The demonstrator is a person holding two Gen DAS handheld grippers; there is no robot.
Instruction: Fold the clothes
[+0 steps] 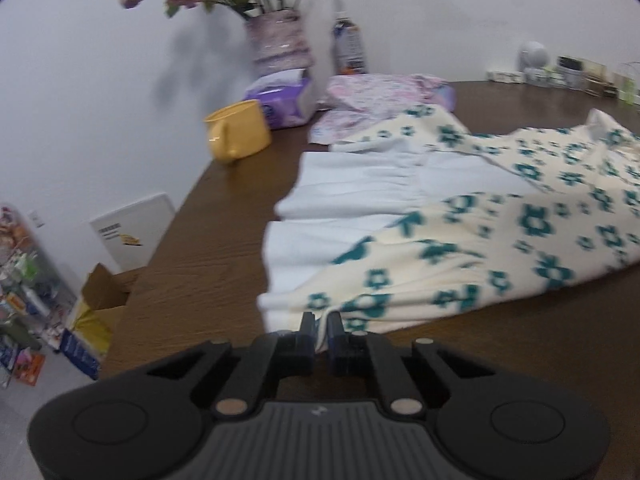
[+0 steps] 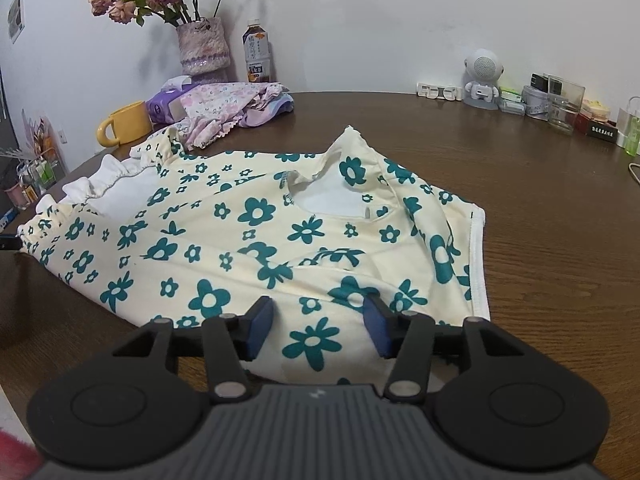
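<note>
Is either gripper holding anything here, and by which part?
Left gripper is shut on the floral garment at its near hem edge. Right gripper holds nothing, open over the fabric.

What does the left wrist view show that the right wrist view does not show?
Only the left wrist view: the left gripper shut on the dress hem, a cardboard box and cluttered shelves on the floor.
Only the right wrist view: the right gripper open over the dress, the neckline, a robot figure and jars.
Both: the dress, yellow mug, vase, bottle, pink clothes, table.
</note>
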